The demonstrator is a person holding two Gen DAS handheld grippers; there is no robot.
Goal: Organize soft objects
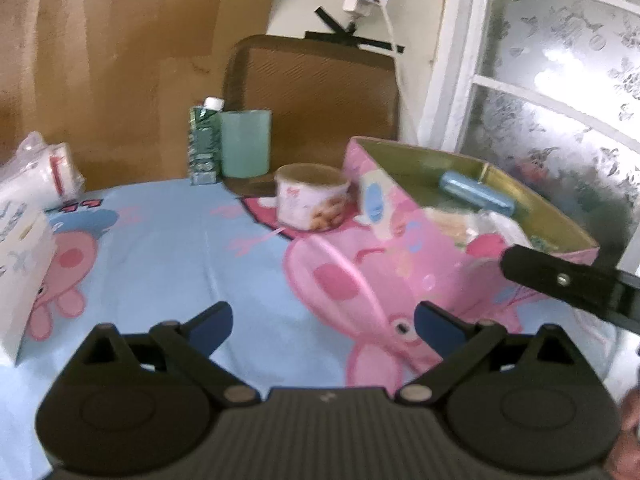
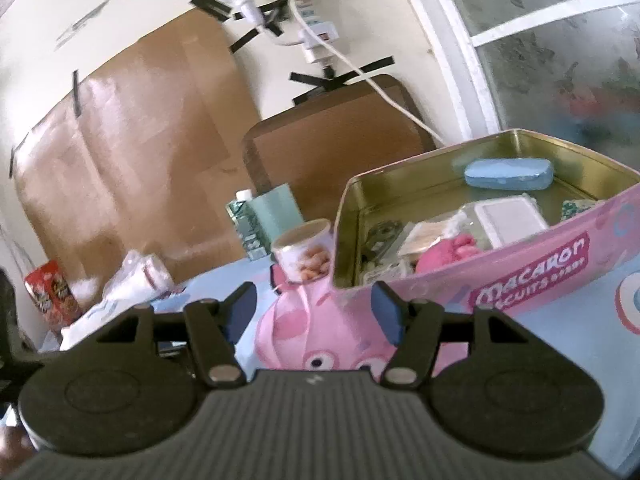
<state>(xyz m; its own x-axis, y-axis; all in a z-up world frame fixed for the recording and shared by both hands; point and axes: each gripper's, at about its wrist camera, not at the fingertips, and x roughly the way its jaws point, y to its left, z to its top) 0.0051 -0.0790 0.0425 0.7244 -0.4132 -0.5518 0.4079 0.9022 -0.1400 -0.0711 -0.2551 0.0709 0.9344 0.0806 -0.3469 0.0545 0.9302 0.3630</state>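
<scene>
A pink Macaron tin (image 2: 532, 272) with a gold inside stands open on the cartoon-print cloth; it also shows in the left wrist view (image 1: 404, 240). In it lie a blue case (image 2: 508, 174), a pink soft item (image 2: 448, 254), a white packet (image 2: 508, 222) and other small things. My left gripper (image 1: 322, 326) is open and empty, low over the cloth, left of the tin. My right gripper (image 2: 314, 312) is open and empty, in front of the tin's near corner. One finger of the right gripper (image 1: 560, 280) shows at the right of the left wrist view.
A small round biscuit tin (image 1: 312, 200) sits left of the pink tin. A green carton (image 1: 205, 144) and a mint cup (image 1: 245, 142) stand behind. White plastic-wrapped packs (image 1: 36, 176) and a white box (image 1: 20, 276) lie at left. A red snack bag (image 2: 50, 292) is far left.
</scene>
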